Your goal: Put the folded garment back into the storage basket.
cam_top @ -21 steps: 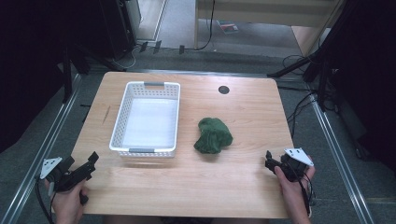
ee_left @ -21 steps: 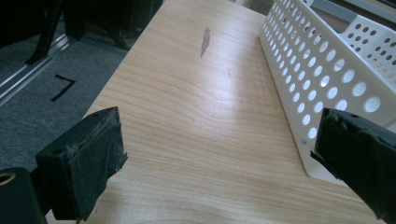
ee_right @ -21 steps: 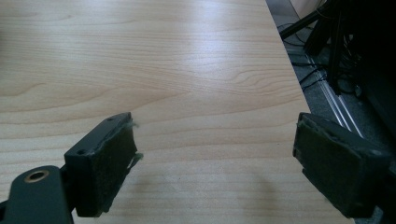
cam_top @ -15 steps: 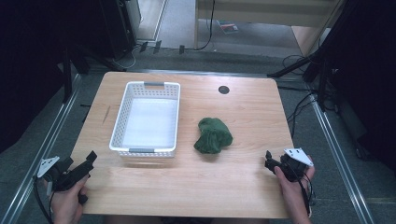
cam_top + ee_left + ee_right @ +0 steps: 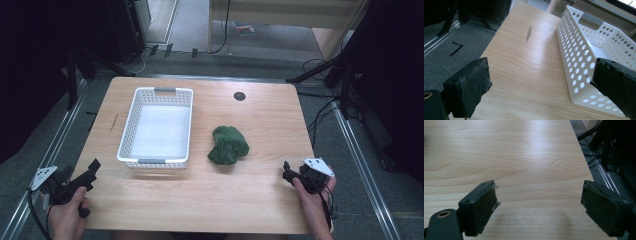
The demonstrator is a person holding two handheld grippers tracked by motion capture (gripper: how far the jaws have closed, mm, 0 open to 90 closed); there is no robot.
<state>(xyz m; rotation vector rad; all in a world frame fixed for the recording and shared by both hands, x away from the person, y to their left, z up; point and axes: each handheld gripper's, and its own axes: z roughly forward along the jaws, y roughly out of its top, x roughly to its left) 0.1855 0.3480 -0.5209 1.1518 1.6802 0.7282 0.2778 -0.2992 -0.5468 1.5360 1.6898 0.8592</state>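
Observation:
A crumpled dark green cloth (image 5: 228, 145) lies on the wooden table (image 5: 260, 115), just right of a white perforated basket (image 5: 156, 127) that holds nothing. My left gripper (image 5: 90, 170) hovers at the table's front left corner, held in a hand, its jaws open and bare. In the left gripper view the basket (image 5: 596, 45) stands close on the right, past the right jaw. My right gripper (image 5: 286, 170) sits at the front right, below and right of the cloth. Its jaws stand wide apart over bare wood (image 5: 524, 157), with nothing between them.
A small dark round grommet (image 5: 239, 96) is set in the table near its far edge. Metal rails (image 5: 60, 135) run along both sides of the table. Cables and black stands (image 5: 340, 75) crowd the floor at the right and the back.
The left hand and its gripper have drifted slightly toward the table's left edge. The right gripper, the cloth and the basket stay as they were.

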